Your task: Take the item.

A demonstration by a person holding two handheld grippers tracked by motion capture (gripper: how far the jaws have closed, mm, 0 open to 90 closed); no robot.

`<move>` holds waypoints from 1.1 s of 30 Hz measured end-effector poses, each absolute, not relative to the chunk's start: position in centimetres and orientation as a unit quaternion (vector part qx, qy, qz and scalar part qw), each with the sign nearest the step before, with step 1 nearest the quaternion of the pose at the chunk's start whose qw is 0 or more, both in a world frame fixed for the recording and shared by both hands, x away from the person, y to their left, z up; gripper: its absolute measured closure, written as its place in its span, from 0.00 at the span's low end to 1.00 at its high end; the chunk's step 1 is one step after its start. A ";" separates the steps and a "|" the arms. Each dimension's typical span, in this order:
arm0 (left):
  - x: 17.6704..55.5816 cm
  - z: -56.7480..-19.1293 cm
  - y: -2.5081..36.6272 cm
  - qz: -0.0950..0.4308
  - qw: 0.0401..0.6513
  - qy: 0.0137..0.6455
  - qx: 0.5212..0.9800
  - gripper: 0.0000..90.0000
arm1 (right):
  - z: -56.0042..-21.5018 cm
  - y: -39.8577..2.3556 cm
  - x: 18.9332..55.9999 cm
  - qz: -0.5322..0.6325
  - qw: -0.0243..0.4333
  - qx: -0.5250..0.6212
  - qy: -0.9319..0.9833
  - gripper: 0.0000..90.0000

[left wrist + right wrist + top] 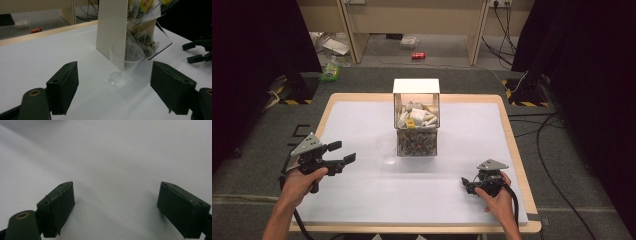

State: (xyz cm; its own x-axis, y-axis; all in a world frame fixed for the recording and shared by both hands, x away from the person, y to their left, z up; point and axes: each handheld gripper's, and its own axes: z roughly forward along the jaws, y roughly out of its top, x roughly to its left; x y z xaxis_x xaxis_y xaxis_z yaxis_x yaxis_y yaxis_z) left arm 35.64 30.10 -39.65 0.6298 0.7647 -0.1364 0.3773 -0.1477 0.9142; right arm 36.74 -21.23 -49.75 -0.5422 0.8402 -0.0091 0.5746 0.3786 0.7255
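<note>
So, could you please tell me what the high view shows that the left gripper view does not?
High view alone: both hands, the left gripper's grey plate, the table's wooden rim all round, the box's open top with packets.

Left gripper view alone: its open jaws close up, aimed at the clear cup, and the box's slanted clear front.

Both: cup, box, white tabletop, right gripper, red can.

A wood-edged table [512, 135] is covered by a white sheet [362, 125]; a teabag dispenser box [416, 135] and a clear plastic cup [387, 147] are set on it.
</note>
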 end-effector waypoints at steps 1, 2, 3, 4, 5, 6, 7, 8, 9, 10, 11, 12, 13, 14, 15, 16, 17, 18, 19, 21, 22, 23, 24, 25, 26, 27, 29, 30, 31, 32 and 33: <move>35.7 -39.3 29.8 0.183 0.527 0.386 0.734 0.26 | -49.8 -21.2 36.7 0.345 0.193 0.438 0.808 0.16; 35.7 -39.0 29.6 0.183 0.529 0.382 0.735 0.27 | -49.8 -21.2 36.7 0.345 0.192 0.438 0.808 0.17; 35.7 -38.7 29.3 0.182 0.531 0.379 0.736 0.28 | -49.8 -21.2 36.7 0.345 0.193 0.438 0.808 0.16; 35.8 -38.4 29.1 0.182 0.533 0.376 0.736 0.28 | -49.7 -21.2 36.7 0.345 0.193 0.438 0.808 0.16; 35.9 -37.8 28.7 0.180 0.536 0.371 0.737 0.29 | -49.8 -21.2 36.7 0.345 0.193 0.438 0.808 0.16; 35.9 -37.8 28.7 0.180 0.536 0.371 0.737 0.30 | -49.8 -21.2 36.7 0.345 0.193 0.438 0.808 0.16; 36.0 -37.5 28.4 0.180 0.538 0.365 0.739 0.30 | -49.8 -21.2 36.7 0.345 0.193 0.438 0.808 0.16; 36.0 -37.2 28.1 0.178 0.540 0.359 0.740 0.31 | -49.8 -21.2 36.7 0.345 0.193 0.438 0.808 0.16; 36.1 -36.9 27.8 0.176 0.543 0.353 0.742 0.32 | -49.8 -21.2 36.7 0.345 0.193 0.438 0.807 0.16; 36.1 -36.6 27.6 0.176 0.544 0.349 0.743 0.33 | -49.8 -21.2 36.7 0.345 0.193 0.438 0.808 0.16; 36.2 -36.1 27.2 0.176 0.546 0.342 0.744 0.34 | -49.8 -21.2 36.7 0.345 0.193 0.438 0.808 0.16; 36.2 -35.8 26.9 0.176 0.547 0.338 0.745 0.35 | -49.8 -21.2 36.7 0.345 0.193 0.438 0.808 0.16; 36.2 -35.4 26.6 0.175 0.547 0.333 0.747 0.37 | -49.8 -21.2 36.7 0.345 0.193 0.438 0.808 0.16; 36.3 -35.1 26.3 0.176 0.546 0.328 0.750 0.38 | -49.8 -21.2 36.7 0.345 0.193 0.438 0.808 0.16; 36.4 -34.7 25.9 0.177 0.545 0.323 0.753 0.38 | -49.8 -21.2 36.7 0.345 0.193 0.438 0.808 0.16; 36.6 -34.4 25.6 0.177 0.544 0.320 0.755 0.40 | -49.8 -21.2 36.7 0.345 0.192 0.438 0.808 0.16; 36.7 -34.2 25.4 0.177 0.546 0.319 0.754 0.40 | -49.8 -21.2 36.7 0.345 0.192 0.438 0.808 0.16; 36.9 -33.9 25.2 0.175 0.548 0.316 0.754 0.40 | -49.8 -21.2 36.7 0.345 0.193 0.438 0.808 0.16; 37.0 -33.5 24.9 0.174 0.549 0.313 0.755 0.42 | -49.8 -21.2 36.7 0.345 0.193 0.438 0.807 0.16; 37.1 -32.9 24.5 0.174 0.553 0.308 0.755 0.42 | -49.8 -21.2 36.7 0.345 0.193 0.438 0.807 0.16; 37.2 -32.7 24.2 0.173 0.554 0.306 0.755 0.42 | -49.8 -21.2 36.7 0.345 0.193 0.438 0.808 0.16; 37.3 -32.3 23.8 0.173 0.553 0.304 0.756 0.43 | -49.8 -21.2 36.7 0.345 0.193 0.438 0.807 0.16; 37.3 -32.3 23.8 0.173 0.553 0.304 0.756 0.44 | -49.8 -21.2 36.7 0.345 0.193 0.438 0.807 0.16; 37.5 -32.1 23.5 0.172 0.554 0.302 0.757 0.44 | -49.8 -21.2 36.7 0.345 0.193 0.438 0.808 0.16; 37.5 -31.9 23.3 0.171 0.555 0.301 0.757 0.44 | -49.8 -21.2 36.7 0.345 0.193 0.438 0.808 0.16; 37.7 -31.7 23.0 0.172 0.554 0.299 0.757 0.45 | -49.8 -21.2 36.7 0.345 0.193 0.438 0.808 0.16; 37.9 -31.4 22.6 0.173 0.555 0.297 0.758 0.47 | -49.8 -21.2 36.7 0.344 0.194 0.437 0.808 0.16; 38.0 -31.3 22.3 0.174 0.554 0.295 0.759 0.48 | -49.8 -21.2 36.7 0.344 0.194 0.438 0.808 0.16; 38.1 -31.2 22.1 0.173 0.555 0.295 0.758 0.48 | -49.8 -21.2 36.7 0.344 0.194 0.438 0.808 0.16; 38.3 -31.0 21.7 0.173 0.554 0.293 0.760 0.48 | -49.8 -21.2 36.7 0.344 0.193 0.437 0.808 0.16; 38.4 -31.0 21.5 0.172 0.553 0.294 0.760 0.49 | -49.8 -21.2 36.7 0.344 0.194 0.438 0.808 0.16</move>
